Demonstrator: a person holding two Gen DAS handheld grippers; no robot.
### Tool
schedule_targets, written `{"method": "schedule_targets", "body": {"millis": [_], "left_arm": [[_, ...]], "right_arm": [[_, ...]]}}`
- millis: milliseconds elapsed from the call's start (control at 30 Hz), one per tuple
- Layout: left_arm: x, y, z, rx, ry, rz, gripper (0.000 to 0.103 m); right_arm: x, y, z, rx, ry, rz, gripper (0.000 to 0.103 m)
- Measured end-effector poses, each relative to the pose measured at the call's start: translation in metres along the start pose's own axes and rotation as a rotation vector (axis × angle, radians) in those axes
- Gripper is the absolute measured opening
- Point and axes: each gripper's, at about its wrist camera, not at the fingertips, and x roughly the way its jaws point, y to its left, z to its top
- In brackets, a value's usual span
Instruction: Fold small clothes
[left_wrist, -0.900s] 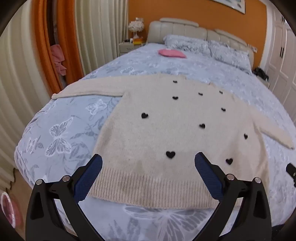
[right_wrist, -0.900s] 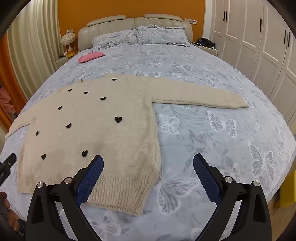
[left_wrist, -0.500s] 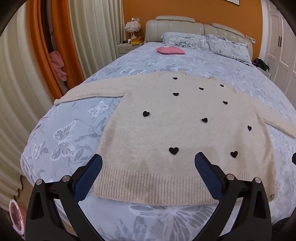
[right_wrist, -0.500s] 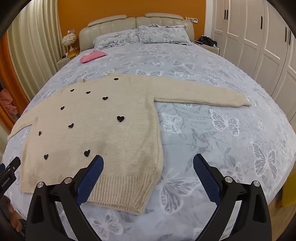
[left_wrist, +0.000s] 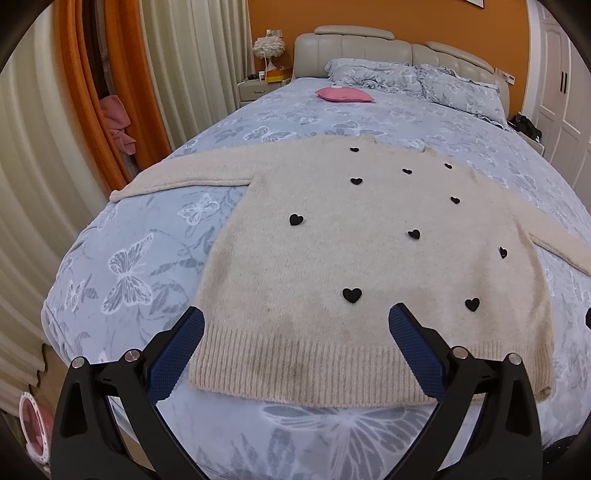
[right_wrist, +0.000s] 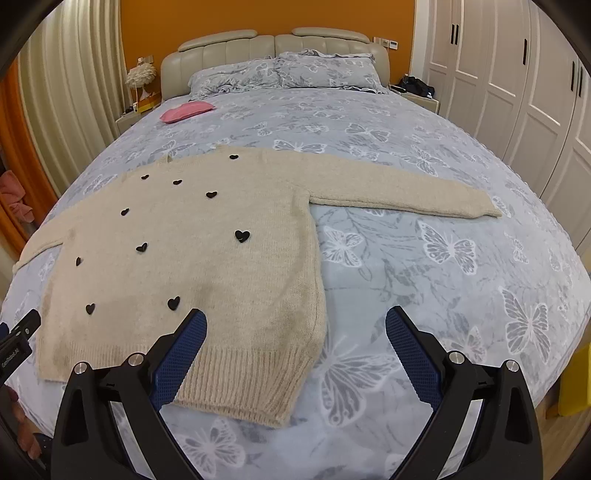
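A cream knitted sweater (left_wrist: 354, 266) with small black hearts lies flat and spread on the bed, hem toward me, both sleeves stretched out sideways. It also shows in the right wrist view (right_wrist: 192, 258), with its right sleeve (right_wrist: 402, 195) lying straight. My left gripper (left_wrist: 295, 332) is open and empty, hovering over the ribbed hem. My right gripper (right_wrist: 295, 332) is open and empty above the sweater's lower right corner and the bedcover beside it.
The bed has a blue-grey butterfly cover (right_wrist: 443, 258) and pillows at the headboard (right_wrist: 280, 70). A pink cushion (left_wrist: 343, 94) lies near the pillows. Curtains (left_wrist: 55, 147) stand to the left, white wardrobes (right_wrist: 517, 92) to the right.
Both views have shifted slightly; the sweater sits a little more centred and level before the left gripper. Both grippers stay open. The sweater has not moved.
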Motion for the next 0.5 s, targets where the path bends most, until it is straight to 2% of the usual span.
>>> {"method": "schedule_targets", "body": {"millis": [500], "left_arm": [[-0.0002, -0.0035, -0.0021, 0.011, 0.003, 0.001, 0.098]], "right_arm": [[-0.0001, 0.0002, -0.0005, -0.001, 0.000, 0.001, 0.096]]}}
